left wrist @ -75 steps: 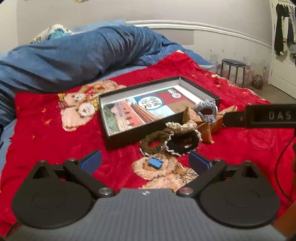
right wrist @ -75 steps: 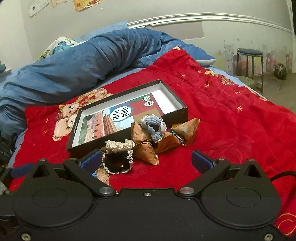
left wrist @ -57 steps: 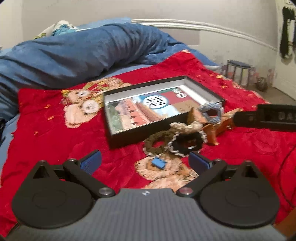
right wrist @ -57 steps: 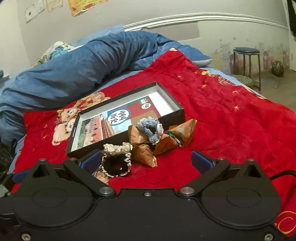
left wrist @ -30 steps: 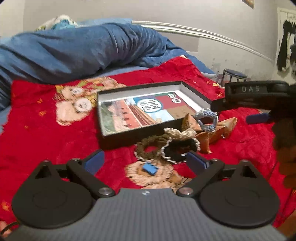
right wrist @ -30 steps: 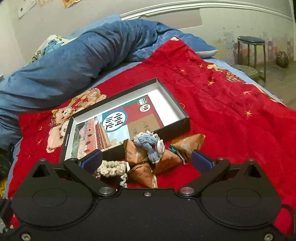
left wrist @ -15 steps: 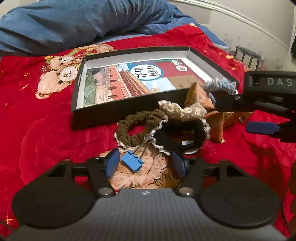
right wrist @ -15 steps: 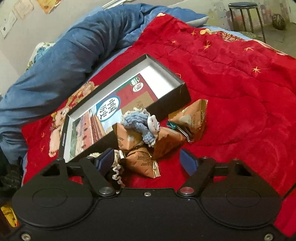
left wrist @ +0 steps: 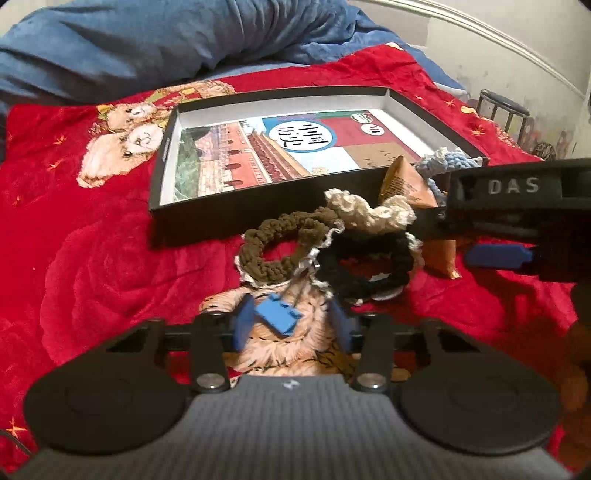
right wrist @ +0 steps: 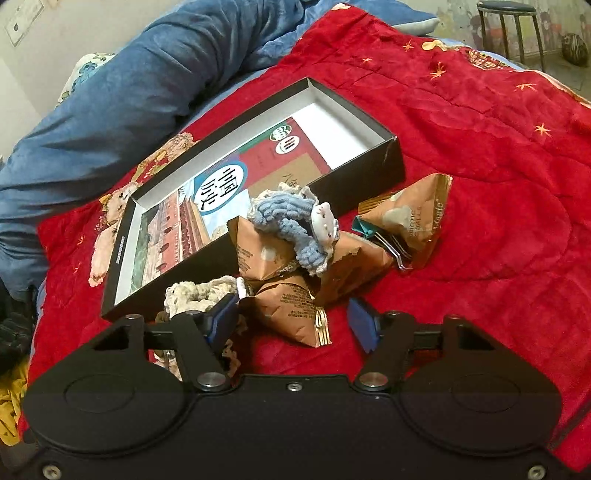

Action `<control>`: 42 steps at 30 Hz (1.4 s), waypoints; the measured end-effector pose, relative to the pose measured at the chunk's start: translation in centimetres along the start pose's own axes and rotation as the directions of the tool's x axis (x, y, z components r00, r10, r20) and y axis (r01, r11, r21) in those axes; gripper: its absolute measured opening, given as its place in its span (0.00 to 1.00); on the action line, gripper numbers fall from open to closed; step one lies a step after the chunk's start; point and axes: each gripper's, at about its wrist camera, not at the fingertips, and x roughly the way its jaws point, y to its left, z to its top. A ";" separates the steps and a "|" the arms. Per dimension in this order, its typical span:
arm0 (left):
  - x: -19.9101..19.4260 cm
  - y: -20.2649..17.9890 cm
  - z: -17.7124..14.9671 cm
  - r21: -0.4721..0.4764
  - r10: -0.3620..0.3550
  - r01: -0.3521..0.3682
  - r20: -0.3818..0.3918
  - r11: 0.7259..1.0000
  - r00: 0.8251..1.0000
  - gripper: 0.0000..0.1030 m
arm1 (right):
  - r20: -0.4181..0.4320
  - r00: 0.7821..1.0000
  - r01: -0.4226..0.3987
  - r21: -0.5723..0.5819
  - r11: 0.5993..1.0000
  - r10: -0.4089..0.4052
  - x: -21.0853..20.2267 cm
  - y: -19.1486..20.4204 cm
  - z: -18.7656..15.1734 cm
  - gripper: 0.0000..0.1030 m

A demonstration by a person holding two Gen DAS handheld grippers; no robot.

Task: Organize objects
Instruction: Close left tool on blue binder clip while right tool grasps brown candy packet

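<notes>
A small blue brick (left wrist: 279, 316) lies on the red blanket (left wrist: 92, 258) between the blue pads of my left gripper (left wrist: 291, 324). Its jaws are closing; the right pad still stands clear of the brick. My right gripper (right wrist: 294, 322) is closing around a brown snack packet (right wrist: 288, 308), with a gap at the right pad. Behind lie more packets (right wrist: 406, 214), a blue scrunchie (right wrist: 291, 221), a brown scrunchie (left wrist: 280, 251) and a black, cream-edged one (left wrist: 373, 258). An open black box (left wrist: 236, 218) holds a picture book (left wrist: 280, 147).
A teal binder clip (right wrist: 373, 230) sticks out from under the packets. A rolled blue duvet (left wrist: 166, 40) lies behind the box. A stool (right wrist: 511, 14) stands off the bed at the far right. One pad of the right gripper (left wrist: 495, 256) shows in the left wrist view.
Both grippers have come down close to the pile. Their jaws have narrowed, the left around the blue brick and the right around a brown packet.
</notes>
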 end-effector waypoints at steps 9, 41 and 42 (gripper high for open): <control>-0.5 -0.2 0.0 0.017 0.014 -0.014 -0.001 1.000 1.000 0.28 | -0.008 1.000 0.008 0.002 1.000 -0.008 0.9 0.5 0.0 0.49; -2.7 -1.3 -0.3 0.063 0.085 -0.093 0.117 0.994 0.989 0.28 | 0.024 0.999 0.035 0.017 0.999 -0.035 -1.2 1.0 -0.4 0.22; -2.6 -1.3 -0.3 0.061 0.088 -0.095 0.113 0.994 0.990 0.28 | 0.030 0.999 0.029 0.022 0.999 -0.030 -1.5 1.0 -0.4 0.22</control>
